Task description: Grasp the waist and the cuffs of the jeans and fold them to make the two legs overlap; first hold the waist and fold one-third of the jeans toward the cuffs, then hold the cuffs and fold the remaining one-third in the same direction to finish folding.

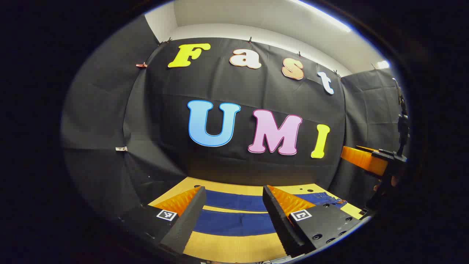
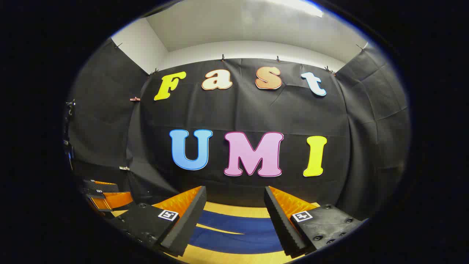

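Here both grippers (image 1: 232, 216) (image 2: 234, 220) hover level, jaws apart, above the flat jeans (image 1: 234, 211)

You get even, fairly bright light from a ceiling strip lamp (image 1: 322, 16), which glares white at the top of both views. The black cloth wall (image 1: 234, 91) stays dim and matte. Fisheye bending curves the edges strongly. Focus is sharp centrally; the table (image 1: 234, 249) at the bottom looks slightly soft, with faint shadows.

Left tool (image 1: 233, 207) and right tool (image 2: 234, 209) both hang level with jaws spread wide.
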Demonstrator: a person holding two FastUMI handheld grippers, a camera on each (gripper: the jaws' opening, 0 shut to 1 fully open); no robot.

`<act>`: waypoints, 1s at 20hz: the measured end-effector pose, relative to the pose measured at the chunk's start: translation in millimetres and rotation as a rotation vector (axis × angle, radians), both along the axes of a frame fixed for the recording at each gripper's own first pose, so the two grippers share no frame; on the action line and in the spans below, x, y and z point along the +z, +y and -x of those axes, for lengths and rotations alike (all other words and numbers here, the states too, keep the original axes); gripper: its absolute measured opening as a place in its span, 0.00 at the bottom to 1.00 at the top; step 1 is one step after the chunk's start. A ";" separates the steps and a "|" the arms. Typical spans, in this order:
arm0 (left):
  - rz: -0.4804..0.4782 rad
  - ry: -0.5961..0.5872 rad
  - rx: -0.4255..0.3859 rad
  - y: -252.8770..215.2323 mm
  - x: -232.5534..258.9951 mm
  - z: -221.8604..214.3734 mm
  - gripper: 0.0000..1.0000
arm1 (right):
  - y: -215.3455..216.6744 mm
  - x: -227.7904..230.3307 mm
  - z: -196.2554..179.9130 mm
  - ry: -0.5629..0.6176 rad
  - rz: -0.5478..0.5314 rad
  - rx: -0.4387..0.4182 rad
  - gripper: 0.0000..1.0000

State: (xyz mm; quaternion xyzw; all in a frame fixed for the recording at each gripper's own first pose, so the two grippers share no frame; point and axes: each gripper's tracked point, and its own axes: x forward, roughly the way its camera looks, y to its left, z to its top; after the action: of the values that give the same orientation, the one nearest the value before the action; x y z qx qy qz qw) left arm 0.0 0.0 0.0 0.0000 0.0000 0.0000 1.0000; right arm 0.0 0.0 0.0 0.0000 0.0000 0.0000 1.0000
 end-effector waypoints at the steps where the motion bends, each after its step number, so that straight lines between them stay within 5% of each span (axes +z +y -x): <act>1: -0.014 0.008 -0.001 1.6 -4.4 1.2 0.96 | -0.1 -0.6 0.4 0.001 0.002 -0.001 0.96; 11: -0.001 0.006 0.003 6.0 -7.5 0.0 0.96 | -8.2 -12.2 0.3 0.029 0.014 -0.020 0.95; 20: 0.039 -0.027 -0.071 -9.1 -3.9 -8.2 0.96 | -21.4 -15.3 8.0 0.046 0.012 -0.055 0.95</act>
State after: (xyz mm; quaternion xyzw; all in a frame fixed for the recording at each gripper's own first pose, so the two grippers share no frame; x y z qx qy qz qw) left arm 8.2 -9.1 -3.9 -0.0194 -0.0134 -0.0355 0.9991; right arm -8.0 -21.4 -15.3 -0.0062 0.0229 -0.0274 0.9993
